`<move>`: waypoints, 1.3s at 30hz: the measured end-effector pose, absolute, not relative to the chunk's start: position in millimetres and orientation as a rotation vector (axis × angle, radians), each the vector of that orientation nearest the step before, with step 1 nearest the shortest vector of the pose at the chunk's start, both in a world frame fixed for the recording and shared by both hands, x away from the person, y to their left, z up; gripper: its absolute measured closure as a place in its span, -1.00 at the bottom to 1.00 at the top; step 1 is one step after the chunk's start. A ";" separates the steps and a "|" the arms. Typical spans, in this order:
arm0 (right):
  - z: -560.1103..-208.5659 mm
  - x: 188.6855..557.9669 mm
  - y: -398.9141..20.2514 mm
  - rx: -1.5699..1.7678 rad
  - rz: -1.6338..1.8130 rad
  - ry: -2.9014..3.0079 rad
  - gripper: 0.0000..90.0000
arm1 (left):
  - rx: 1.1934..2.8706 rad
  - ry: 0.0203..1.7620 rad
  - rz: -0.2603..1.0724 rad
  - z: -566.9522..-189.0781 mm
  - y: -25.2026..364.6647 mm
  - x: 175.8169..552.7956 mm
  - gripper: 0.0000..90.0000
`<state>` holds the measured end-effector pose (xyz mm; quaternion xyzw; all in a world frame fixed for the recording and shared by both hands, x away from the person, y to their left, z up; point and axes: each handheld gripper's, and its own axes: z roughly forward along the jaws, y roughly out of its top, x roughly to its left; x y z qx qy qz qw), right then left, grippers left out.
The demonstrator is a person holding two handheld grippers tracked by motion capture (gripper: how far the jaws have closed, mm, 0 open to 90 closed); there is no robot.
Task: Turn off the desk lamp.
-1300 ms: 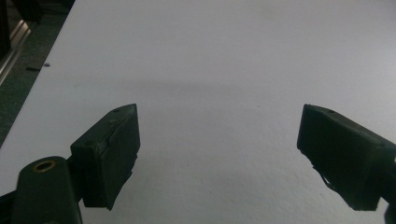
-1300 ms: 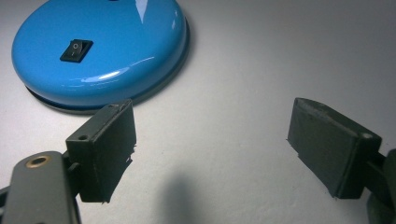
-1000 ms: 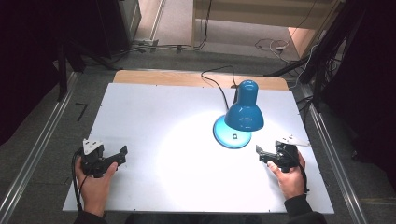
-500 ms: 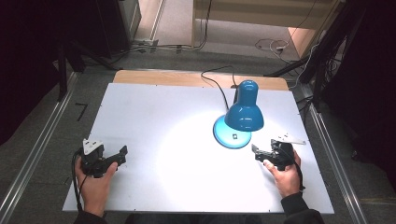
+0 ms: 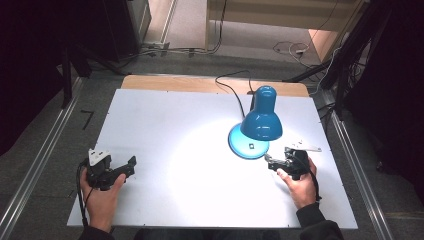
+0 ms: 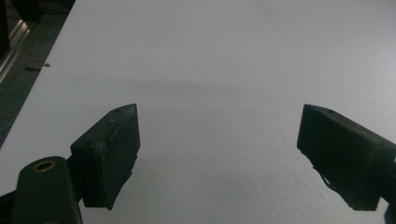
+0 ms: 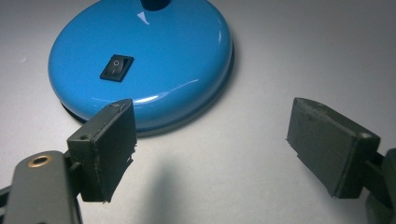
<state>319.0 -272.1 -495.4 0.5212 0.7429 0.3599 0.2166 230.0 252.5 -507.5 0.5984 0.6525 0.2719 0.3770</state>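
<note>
Right of centre in the high view, we saw the blue lamp (image 5: 260, 122) lit on the white surface (image 5: 165, 125), its switch (image 7: 116, 67) facing our right gripper (image 5: 280, 164), jaws wide, just beside its base. Lower left, our left gripper (image 5: 117, 172) rested, jaws wide, holding nothing.

The left hand (image 5: 102, 192) grips the black two-jaw left gripper (image 5: 122, 169), its jaws spread wide apart with nothing between them. The right hand (image 5: 300, 182) holds the black two-jaw right gripper (image 5: 270, 161), jaws likewise wide and empty.
</note>
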 end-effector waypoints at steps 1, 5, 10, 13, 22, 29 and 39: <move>-495.3 319.3 -271.8 1.441 0.997 2.061 -0.68 | 1.531 1.668 0.695 -507.4 252.6 229.9 -0.69; -495.5 320.3 -270.2 1.442 0.995 2.064 -0.68 | 1.531 1.668 0.693 -507.3 252.7 229.8 -0.69; -495.5 320.9 -268.4 1.446 1.000 2.066 -0.67 | 1.531 1.668 0.693 -507.4 252.5 229.9 -0.69; -495.4 321.3 -267.7 1.442 0.999 2.064 -0.64 | 1.531 1.665 0.692 -507.3 252.4 229.8 -0.69; -494.8 322.7 -264.0 1.434 1.008 2.068 -0.62 | 1.533 1.664 0.692 -507.2 252.4 229.8 -0.69; -495.4 324.4 -259.9 1.431 1.019 2.069 -0.61 | 1.531 1.663 0.691 -507.2 252.5 229.8 -0.69; -494.1 326.6 -253.7 1.422 1.024 2.073 -0.48 | 1.528 1.664 0.692 -506.9 252.6 229.6 -0.69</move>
